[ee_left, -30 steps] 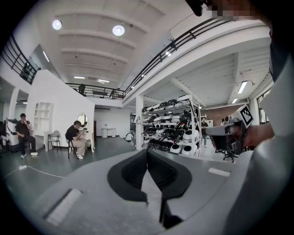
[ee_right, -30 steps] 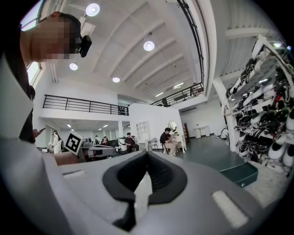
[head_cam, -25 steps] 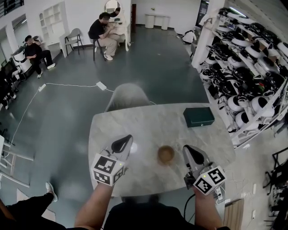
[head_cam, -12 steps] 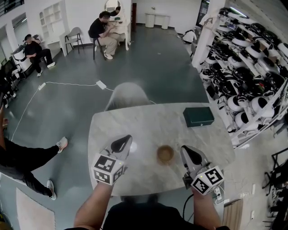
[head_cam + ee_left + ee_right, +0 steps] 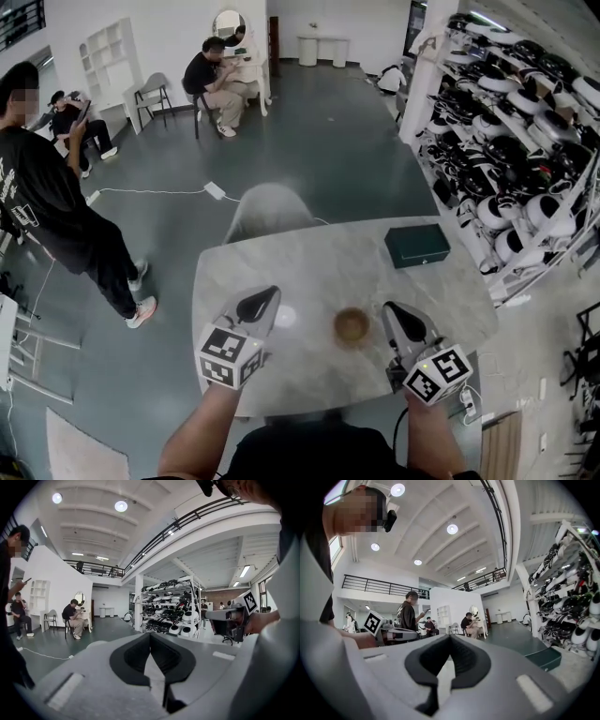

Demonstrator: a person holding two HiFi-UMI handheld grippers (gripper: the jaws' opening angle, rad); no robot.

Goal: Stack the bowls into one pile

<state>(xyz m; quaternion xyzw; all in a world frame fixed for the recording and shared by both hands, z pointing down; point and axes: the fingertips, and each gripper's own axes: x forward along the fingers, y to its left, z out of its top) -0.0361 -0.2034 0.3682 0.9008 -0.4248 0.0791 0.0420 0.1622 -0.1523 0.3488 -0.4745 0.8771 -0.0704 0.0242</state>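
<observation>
Left gripper (image 5: 262, 303): jaws pressed together, empty, over the near-left of the table (image 5: 309, 258). Brown bowl (image 5: 352, 326) sits between the grippers, near edge. It is closer to the right gripper (image 5: 399, 318), also closed and empty. The blur hides the bowl count; possibly one pile.

Large open-plan hall, apparently a workshop or equipment lab. At 2 o'clock in the head view, tall racks (image 5: 525, 141) were packed with rows of white-and-black devices, too small to identify. A marble-patterned counter (image 5: 309, 262) stood on a dark painted floor (image 5: 319, 141), across which a white cable with a power strip (image 5: 215, 190) trailed at 11 o'clock. Beyond it, a seated person (image 5: 204, 80) sat at a white desk below a round mirror (image 5: 228, 22), near a white shelf unit (image 5: 105, 42). The gripper views showed a railed mezzanine (image 5: 93, 567) and round ceiling lights (image 5: 451, 528).
</observation>
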